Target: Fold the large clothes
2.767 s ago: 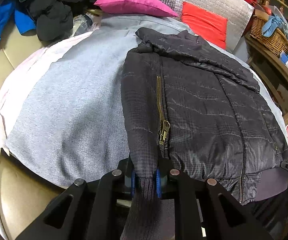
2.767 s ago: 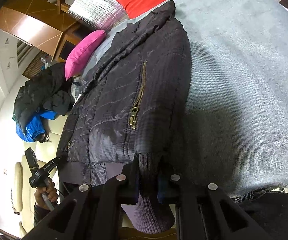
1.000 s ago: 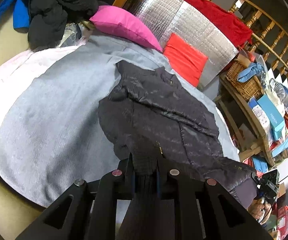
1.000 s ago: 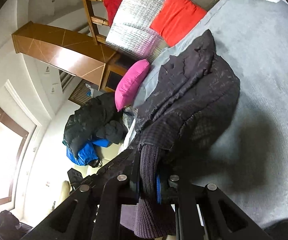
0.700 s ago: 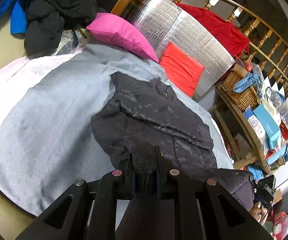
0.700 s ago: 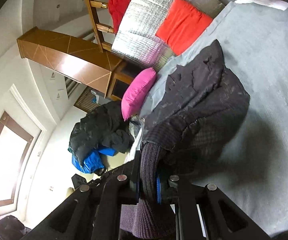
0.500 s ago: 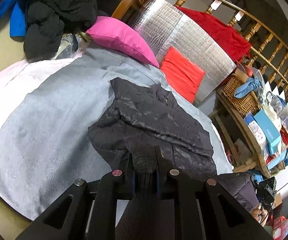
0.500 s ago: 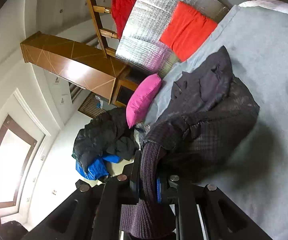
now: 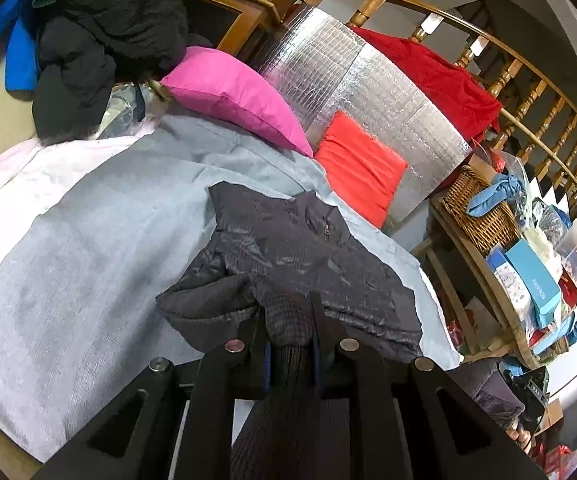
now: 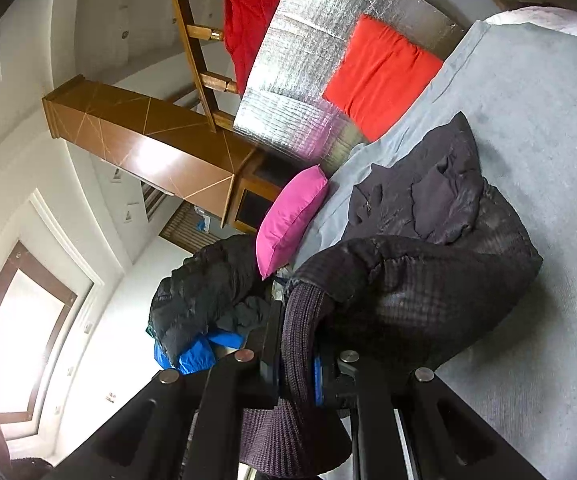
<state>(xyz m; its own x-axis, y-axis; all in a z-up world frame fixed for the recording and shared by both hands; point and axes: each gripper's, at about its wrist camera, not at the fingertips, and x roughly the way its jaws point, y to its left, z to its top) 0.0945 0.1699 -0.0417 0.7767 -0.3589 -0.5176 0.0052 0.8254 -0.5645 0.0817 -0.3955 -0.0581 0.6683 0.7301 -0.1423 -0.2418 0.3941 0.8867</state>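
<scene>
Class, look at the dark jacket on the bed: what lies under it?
A grey sheet lies under the dark jacket and spreads out around it. Anything else beneath the jacket is covered.

We've got the left gripper (image 9: 290, 320) pointing fwd & tilted down, jaws pinched tight on the jacket's ribbed hem (image 9: 284, 354), knit bunched betw. the pads. Our right gripper (image 10: 298, 344) is rolled sideways, jaws likewise clamped on the ribbed hem (image 10: 300, 344), fabric hanging out behind the fingers. In the left wrist view, fingers (image 9: 522, 436) of our right hand show bottom-right, on that tool's handle.
</scene>
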